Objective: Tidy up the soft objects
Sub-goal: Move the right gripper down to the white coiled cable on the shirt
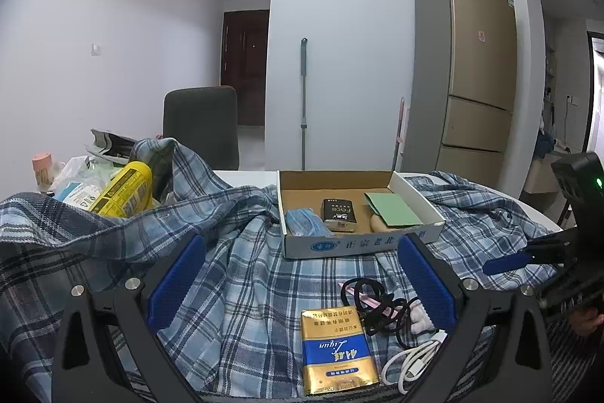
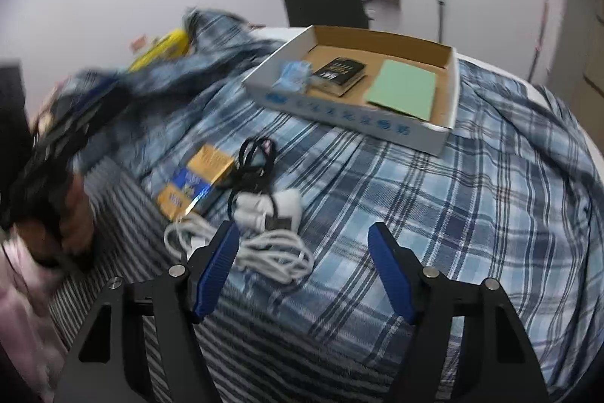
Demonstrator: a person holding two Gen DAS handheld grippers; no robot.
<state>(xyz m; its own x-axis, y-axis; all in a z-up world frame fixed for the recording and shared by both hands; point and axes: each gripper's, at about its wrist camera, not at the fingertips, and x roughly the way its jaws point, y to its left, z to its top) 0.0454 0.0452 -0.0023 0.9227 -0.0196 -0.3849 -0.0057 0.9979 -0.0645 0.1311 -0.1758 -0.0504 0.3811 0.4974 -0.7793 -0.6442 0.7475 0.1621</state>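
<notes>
White walls, a tall gold fridge (image 1: 479, 63) and a dark chair (image 1: 201, 125) stand behind a table draped in a blue plaid cloth (image 1: 256, 274).

Straight ahead of the left gripper (image 1: 300, 284), whose blue pads stand wide apart with nothing between them, sits a shallow cardboard box (image 1: 339, 246) on the cloth. Inside it, from left to right, lie a crumpled blue face mask (image 1: 306, 222), a small black tissue pack (image 1: 338, 214) and a green cloth (image 1: 392, 209). Close in front of that gripper, between its fingers, lies a gold and blue packet (image 1: 338, 350), with a black cord (image 1: 377, 304) and a white cable (image 1: 413, 361) just to its right. Off to the far left the plaid cloth is bunched up around a yellow bottle (image 1: 122, 191) and some plastic bags.

The right gripper (image 2: 304, 269) hangs over the cloth with its fingers also spread and holding nothing. The white cable (image 2: 271, 248) lies just ahead of its left finger, and a white charger plug (image 2: 279, 208) rests beyond that, beside the black cord (image 2: 253, 157) and the gold and blue packet (image 2: 196, 180). The cardboard box (image 2: 339, 118) sits farther ahead, well apart from the fingers. This view is blurred at its left edge.
</notes>
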